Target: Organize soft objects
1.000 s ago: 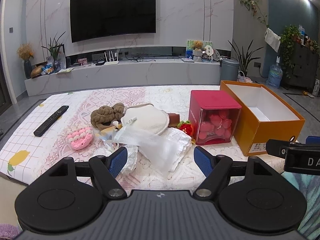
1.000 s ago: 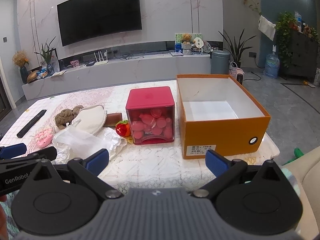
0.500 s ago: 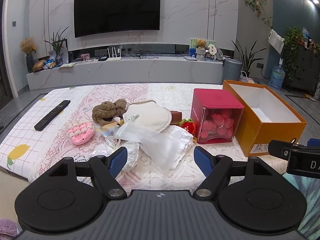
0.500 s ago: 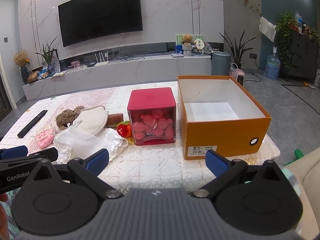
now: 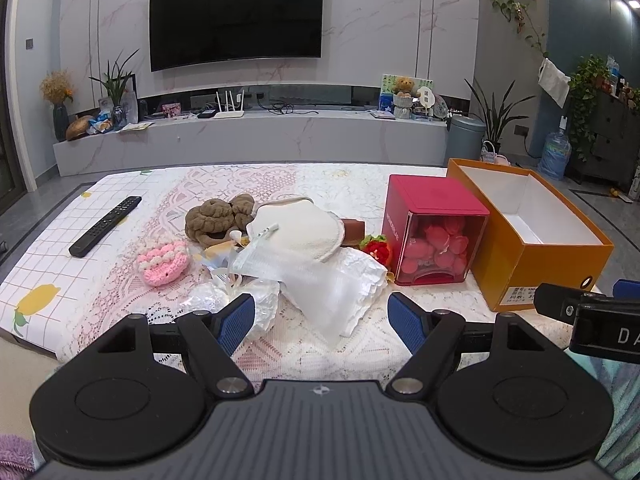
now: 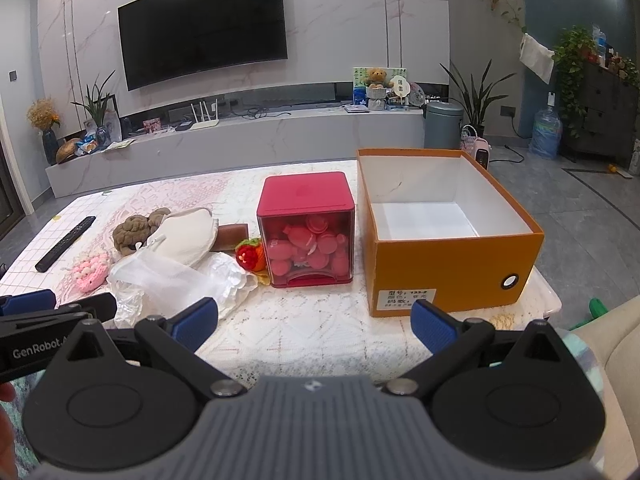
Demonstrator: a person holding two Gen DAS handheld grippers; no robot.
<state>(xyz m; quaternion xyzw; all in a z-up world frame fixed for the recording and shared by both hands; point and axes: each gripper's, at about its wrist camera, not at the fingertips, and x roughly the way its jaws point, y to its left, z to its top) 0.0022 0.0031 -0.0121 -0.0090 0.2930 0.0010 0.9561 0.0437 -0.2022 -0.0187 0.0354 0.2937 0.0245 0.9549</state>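
Observation:
A pile of soft things lies on the table: a brown knitted piece (image 5: 218, 218), a cream pad (image 5: 304, 228), white mesh and lace cloth (image 5: 316, 280), a pink crochet piece (image 5: 164, 262) and a red crochet strawberry (image 5: 378, 250). The pile also shows in the right wrist view (image 6: 176, 268). An open, empty orange box (image 6: 452, 240) stands at the right. My left gripper (image 5: 320, 322) is open and empty, just short of the cloth. My right gripper (image 6: 314, 322) is open and empty, at the table's near edge before the red container (image 6: 308, 232).
A black remote (image 5: 105, 226) lies at the table's left. The red container of pink items (image 5: 434, 232) stands between the pile and the orange box (image 5: 524, 236). A small brown block (image 6: 230, 236) lies behind the strawberry. A TV console runs along the far wall.
Both grippers have drawn back and risen slightly, so the table sits a little lower in view. Both stay open. Nothing on the table has moved.

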